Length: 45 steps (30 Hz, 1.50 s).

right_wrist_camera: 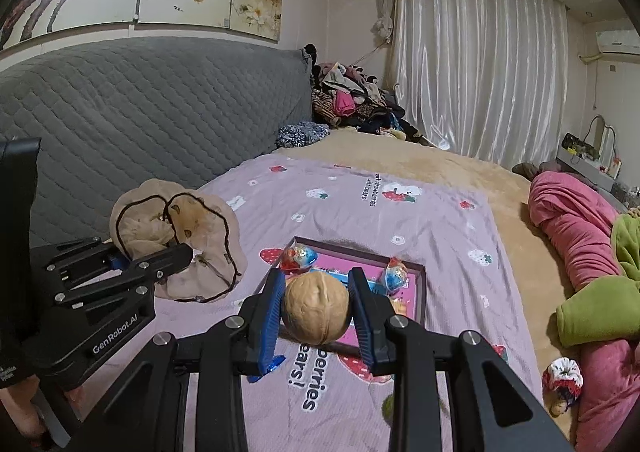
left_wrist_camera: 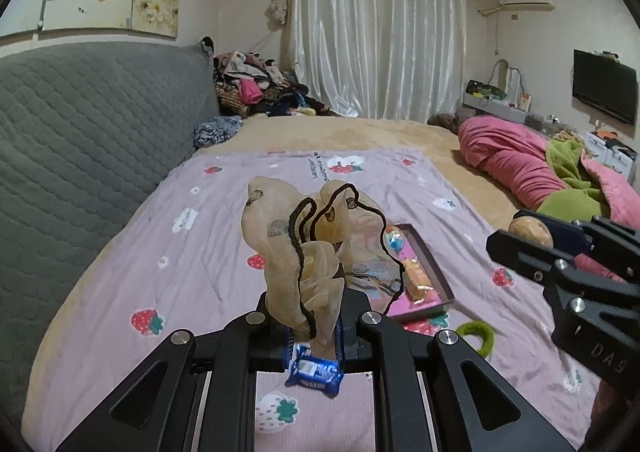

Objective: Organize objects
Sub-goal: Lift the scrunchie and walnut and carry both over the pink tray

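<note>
My left gripper (left_wrist_camera: 314,336) is shut on a beige mesh pouch (left_wrist_camera: 296,244) with a black drawstring, which stands up crumpled above the blue pads. From the right wrist view this pouch (right_wrist_camera: 208,236) hangs at the left in the left gripper (right_wrist_camera: 186,252). My right gripper (right_wrist_camera: 316,280) is shut on a walnut (right_wrist_camera: 316,310), held above the near edge of a shallow pink-lined box (right_wrist_camera: 418,292). The left wrist view shows the same walnut (left_wrist_camera: 528,228) in the right gripper (left_wrist_camera: 538,242) at the right edge. Both grippers are lifted off the bed.
The box (left_wrist_camera: 434,266) lies on a lilac strawberry-print sheet (right_wrist_camera: 400,220) and holds several wrapped sweets (right_wrist_camera: 298,256). A green ring (left_wrist_camera: 478,336) lies near it. A red-and-white scrunchie (right_wrist_camera: 562,376) and a pink quilt (right_wrist_camera: 572,220) are to the right; the grey headboard (right_wrist_camera: 140,104) is to the left.
</note>
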Tool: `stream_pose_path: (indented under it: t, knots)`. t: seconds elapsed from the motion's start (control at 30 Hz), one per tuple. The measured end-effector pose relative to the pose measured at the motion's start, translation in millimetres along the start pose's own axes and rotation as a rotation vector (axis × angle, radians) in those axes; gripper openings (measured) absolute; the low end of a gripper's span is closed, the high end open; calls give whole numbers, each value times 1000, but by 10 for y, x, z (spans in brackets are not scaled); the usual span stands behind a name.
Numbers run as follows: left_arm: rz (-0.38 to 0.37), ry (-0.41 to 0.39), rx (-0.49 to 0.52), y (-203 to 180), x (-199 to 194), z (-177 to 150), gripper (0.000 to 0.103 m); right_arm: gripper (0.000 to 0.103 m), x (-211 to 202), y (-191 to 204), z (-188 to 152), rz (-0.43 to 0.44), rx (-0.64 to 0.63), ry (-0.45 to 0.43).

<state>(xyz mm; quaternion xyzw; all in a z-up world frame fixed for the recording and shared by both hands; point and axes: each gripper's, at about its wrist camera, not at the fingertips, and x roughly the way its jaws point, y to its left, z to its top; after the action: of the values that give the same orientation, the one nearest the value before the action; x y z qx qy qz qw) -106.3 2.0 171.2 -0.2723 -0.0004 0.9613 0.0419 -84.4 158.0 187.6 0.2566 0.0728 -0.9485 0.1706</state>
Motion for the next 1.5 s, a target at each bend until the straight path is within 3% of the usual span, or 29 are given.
stream_pose_path:
  t: [0.67,1.2,1.5]
  knots:
    - [-13,-23,9,78,468,648,15,33,369,-70,372,-12,-37,-30]
    - [5,30,-6,176,1287,215,15,33,981,-186,315,-18,-41,-21]
    - [-48,91,0,18,1859,-174,15,33,1502,-228,-70,-21,-10,31]
